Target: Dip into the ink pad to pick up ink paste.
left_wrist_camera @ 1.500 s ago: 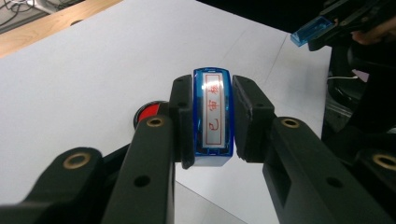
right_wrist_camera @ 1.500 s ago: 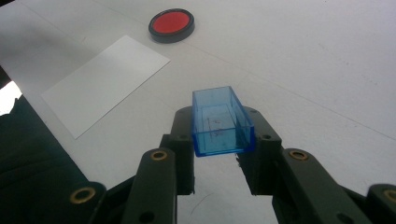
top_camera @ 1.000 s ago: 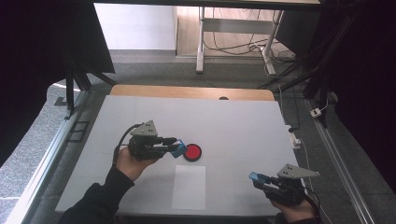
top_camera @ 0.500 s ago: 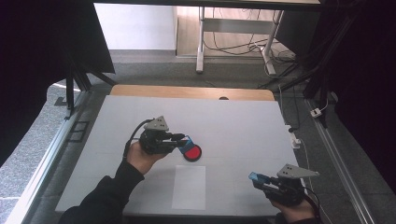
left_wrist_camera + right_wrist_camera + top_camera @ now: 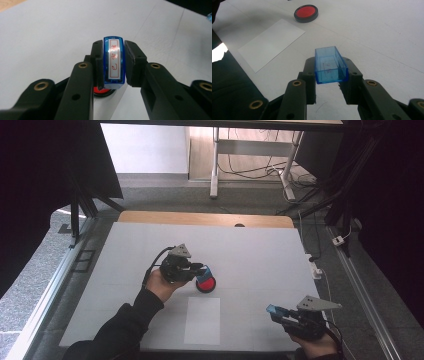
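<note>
Blue stamp (image 5: 113, 62) is pinched by the left hand-held gripper (image 5: 200, 271) over the red ink pad (image 5: 206, 284); the right hand-held gripper (image 5: 275, 312), near right, pinches a blue cap (image 5: 330, 64).

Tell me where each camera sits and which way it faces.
High view: above the person's side, looking forward and down on the table; forearms, left gripper, right gripper.
Left gripper view: rides the left gripper, looking along jaws shut on the blue stamp, above the red ink pad.
Right gripper view: rides the right gripper, jaws shut on the blue cap, facing the paper sheet.
Shared: all show the ink pad.
</note>
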A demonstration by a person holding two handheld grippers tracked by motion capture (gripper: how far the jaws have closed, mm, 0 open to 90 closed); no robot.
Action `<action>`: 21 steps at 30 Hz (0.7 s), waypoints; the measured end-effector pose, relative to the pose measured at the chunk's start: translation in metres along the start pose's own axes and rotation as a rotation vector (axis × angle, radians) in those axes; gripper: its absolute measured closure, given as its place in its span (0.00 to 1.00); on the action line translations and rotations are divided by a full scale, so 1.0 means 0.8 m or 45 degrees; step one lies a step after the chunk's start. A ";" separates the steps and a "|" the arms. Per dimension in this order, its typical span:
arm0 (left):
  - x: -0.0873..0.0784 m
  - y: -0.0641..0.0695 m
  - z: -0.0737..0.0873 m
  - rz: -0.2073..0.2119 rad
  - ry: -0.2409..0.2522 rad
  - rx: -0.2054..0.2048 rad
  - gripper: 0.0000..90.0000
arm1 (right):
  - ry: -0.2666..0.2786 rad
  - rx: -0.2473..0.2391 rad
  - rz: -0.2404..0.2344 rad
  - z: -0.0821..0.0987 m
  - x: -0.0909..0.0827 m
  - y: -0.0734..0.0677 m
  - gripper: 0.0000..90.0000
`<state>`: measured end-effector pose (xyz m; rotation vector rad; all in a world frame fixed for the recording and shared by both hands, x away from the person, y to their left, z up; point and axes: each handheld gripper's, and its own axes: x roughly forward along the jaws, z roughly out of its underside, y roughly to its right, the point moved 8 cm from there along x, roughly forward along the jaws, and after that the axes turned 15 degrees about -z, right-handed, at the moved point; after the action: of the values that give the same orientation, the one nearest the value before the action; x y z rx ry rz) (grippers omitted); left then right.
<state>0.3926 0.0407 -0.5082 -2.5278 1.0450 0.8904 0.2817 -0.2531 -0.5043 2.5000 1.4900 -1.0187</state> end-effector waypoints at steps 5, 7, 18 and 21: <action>0.015 -0.003 0.006 -0.015 -0.039 -0.001 0.79 | -0.007 -0.005 -0.003 0.000 0.001 0.000 0.76; 0.021 -0.004 0.007 -0.017 -0.050 -0.008 0.79 | -0.009 -0.006 -0.003 0.000 0.001 0.000 0.76; 0.039 -0.005 0.015 -0.050 -0.117 -0.010 0.79 | -0.013 -0.006 -0.003 0.001 0.001 -0.001 0.76; 0.042 -0.005 0.017 -0.063 -0.131 0.000 0.79 | -0.014 -0.006 -0.003 0.001 0.001 -0.001 0.76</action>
<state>0.4083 0.0314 -0.5396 -2.4676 0.9470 0.9952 0.2813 -0.2523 -0.5051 2.4860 1.4913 -1.0264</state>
